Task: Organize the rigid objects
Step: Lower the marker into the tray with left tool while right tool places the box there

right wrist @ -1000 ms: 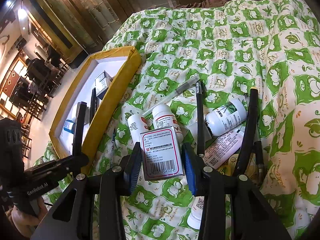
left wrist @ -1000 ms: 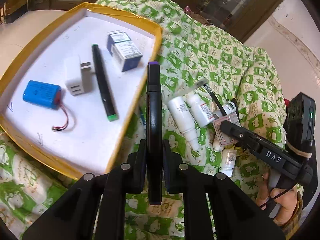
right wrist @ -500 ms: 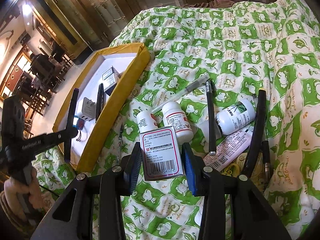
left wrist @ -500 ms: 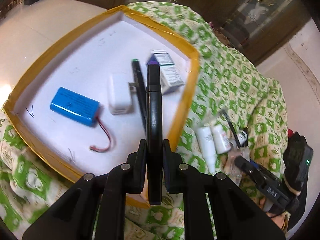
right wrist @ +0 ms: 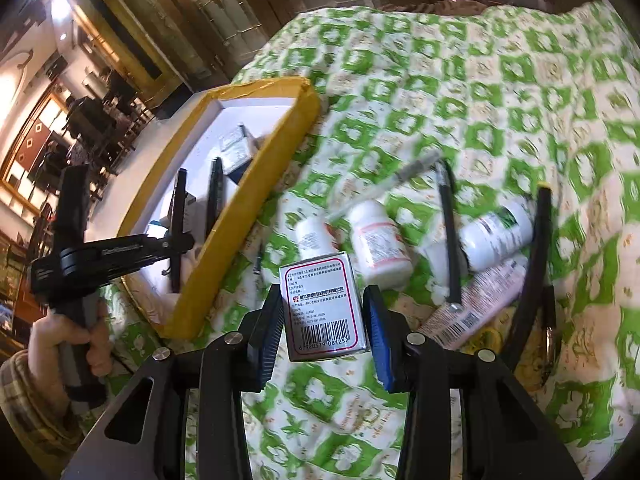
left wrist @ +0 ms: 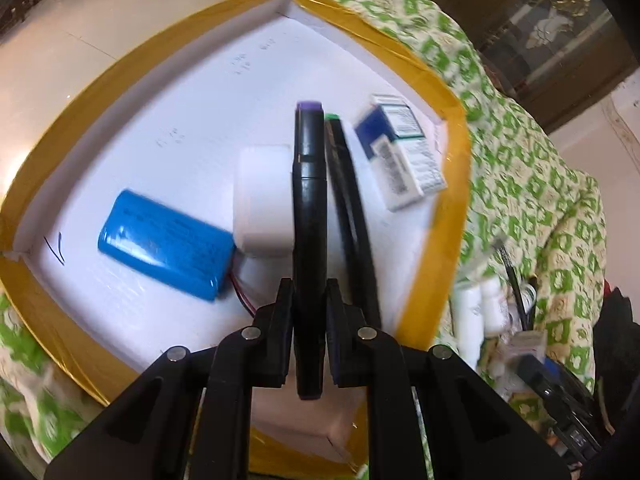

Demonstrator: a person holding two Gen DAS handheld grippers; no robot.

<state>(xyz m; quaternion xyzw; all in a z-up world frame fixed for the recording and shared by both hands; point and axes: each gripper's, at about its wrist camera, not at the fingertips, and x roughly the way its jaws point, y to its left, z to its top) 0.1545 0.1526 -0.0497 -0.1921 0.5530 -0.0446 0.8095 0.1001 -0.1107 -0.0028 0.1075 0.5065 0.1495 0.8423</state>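
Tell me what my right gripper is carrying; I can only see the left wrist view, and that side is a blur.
Observer: The right gripper is shut on a small medicine box with a red border and a barcode.
Operator: Is it over the tray?
Observer: No. It hangs over the green-patterned blanket, to the right of the yellow-rimmed tray, where your left gripper holds the black marker.
Operator: Anything out there I'm missing?
Observer: A yellow-tipped black marker lies at the far right of the pile, beyond the white bottles.
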